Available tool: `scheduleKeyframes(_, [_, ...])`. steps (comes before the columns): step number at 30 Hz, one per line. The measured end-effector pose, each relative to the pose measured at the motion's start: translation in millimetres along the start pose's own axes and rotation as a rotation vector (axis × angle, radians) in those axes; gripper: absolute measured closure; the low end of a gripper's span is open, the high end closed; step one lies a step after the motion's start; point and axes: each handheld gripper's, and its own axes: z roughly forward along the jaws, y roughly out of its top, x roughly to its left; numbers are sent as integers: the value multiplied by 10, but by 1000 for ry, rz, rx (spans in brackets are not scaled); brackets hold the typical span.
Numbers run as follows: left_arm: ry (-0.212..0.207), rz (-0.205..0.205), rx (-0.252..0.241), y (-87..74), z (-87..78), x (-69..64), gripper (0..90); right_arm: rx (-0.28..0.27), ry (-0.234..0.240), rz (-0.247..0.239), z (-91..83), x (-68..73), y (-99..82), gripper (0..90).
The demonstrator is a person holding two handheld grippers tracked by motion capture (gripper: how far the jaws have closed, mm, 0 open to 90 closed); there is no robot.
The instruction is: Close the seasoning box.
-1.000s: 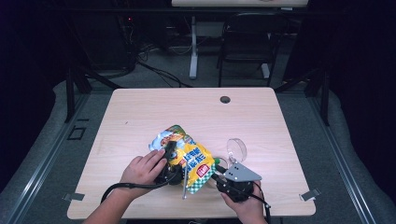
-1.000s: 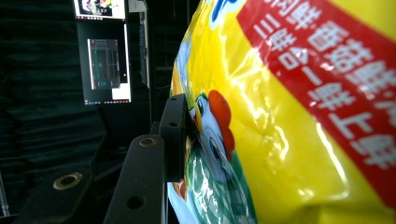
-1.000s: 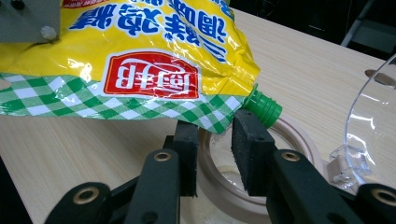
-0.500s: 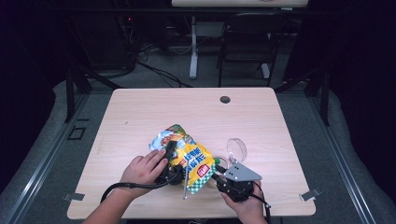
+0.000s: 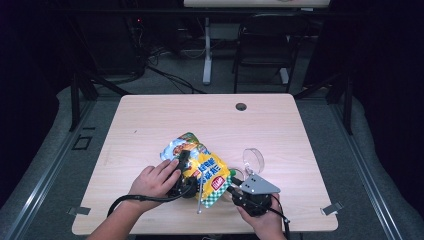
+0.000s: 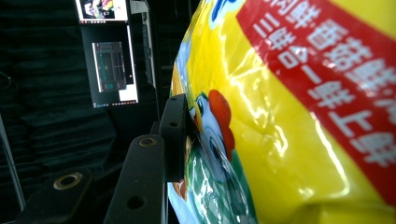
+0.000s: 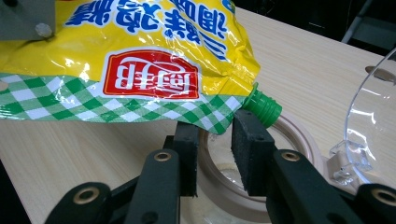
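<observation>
We see the yellow glossy pouch (image 5: 202,167) held above the wooden bench (image 5: 280,130), its long axis slanting from far-left to near-right, green spout (image 7: 261,108) lowest, over the round beige jar (image 7: 299,140); its clear lid (image 5: 253,159) stands open; we cannot tell the jar's contents; left tongs (image 5: 184,172) clamp the pouch's body; right tongs (image 7: 215,154) pinch its checked corner.
</observation>
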Motion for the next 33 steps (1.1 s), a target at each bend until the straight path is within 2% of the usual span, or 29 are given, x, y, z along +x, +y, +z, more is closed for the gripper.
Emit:
scheduleKeyframes(7, [22,25,-2,7,-17,16,660,2,1,2,8,3,-5,720])
scheduleKeyframes(12, [10,36,3,4,-29,26,660,4,1,1,10,2,-6,720])
scheduleKeyframes(19, [30,57,2,5,-47,36,662,7,7,4,17,10,-9,720])
scheduleKeyframes(23, [15,63,6,8,-59,45,663,8,9,6,14,4,-8,720])
scheduleKeyframes(28, [17,72,-1,16,-73,56,667,5,8,19,20,-9,-14,721])
scheduleKeyframes(29, [28,69,-11,14,-65,50,668,3,7,23,21,-11,-15,722])
scheduleKeyframes(30, [13,72,1,21,-75,59,668,3,6,25,22,-13,-16,721])
scheduleKeyframes(33, [17,71,-3,26,-79,61,671,5,6,25,26,-19,-20,722])
